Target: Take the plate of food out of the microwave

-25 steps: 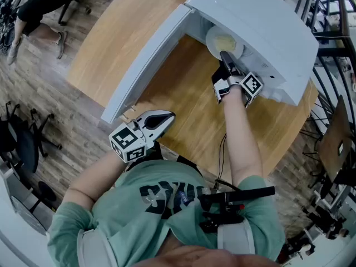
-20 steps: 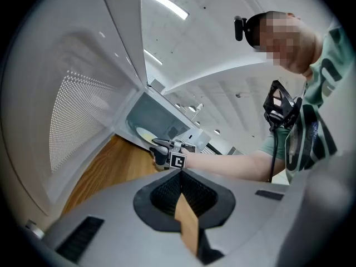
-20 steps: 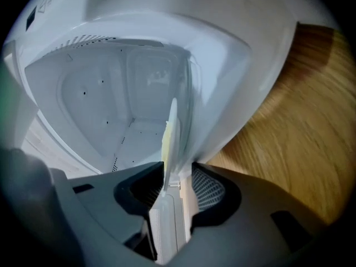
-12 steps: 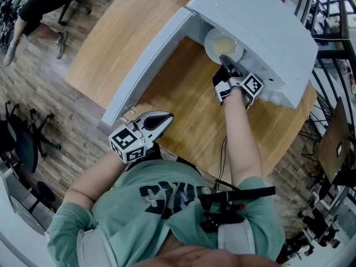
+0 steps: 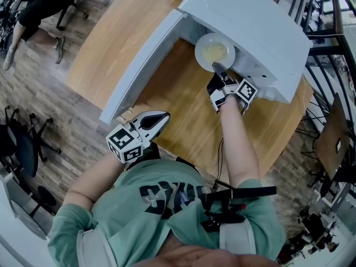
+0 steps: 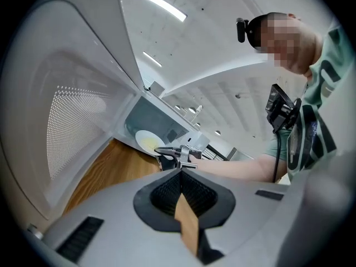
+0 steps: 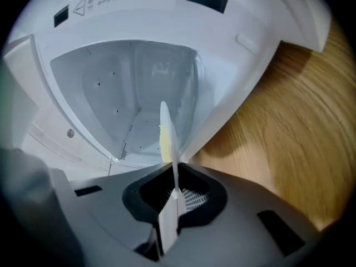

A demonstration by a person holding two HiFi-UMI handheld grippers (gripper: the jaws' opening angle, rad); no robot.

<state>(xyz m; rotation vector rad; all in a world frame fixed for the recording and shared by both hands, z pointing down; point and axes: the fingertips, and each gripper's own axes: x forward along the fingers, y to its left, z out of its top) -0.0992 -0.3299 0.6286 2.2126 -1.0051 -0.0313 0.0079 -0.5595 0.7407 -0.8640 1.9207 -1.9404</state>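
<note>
The plate, white with pale yellow food on it, is seen at the open mouth of the microwave, partly under the oven's top edge. Its near rim is caught between the jaws of the right gripper, which are closing on it. In the right gripper view the plate is shown edge-on between the pads, with the empty-looking white cavity beyond it. The microwave door is swung wide open to the left over the wooden table. The left gripper is held low near the person's chest, well apart from the plate, its jaws pressed together.
</note>
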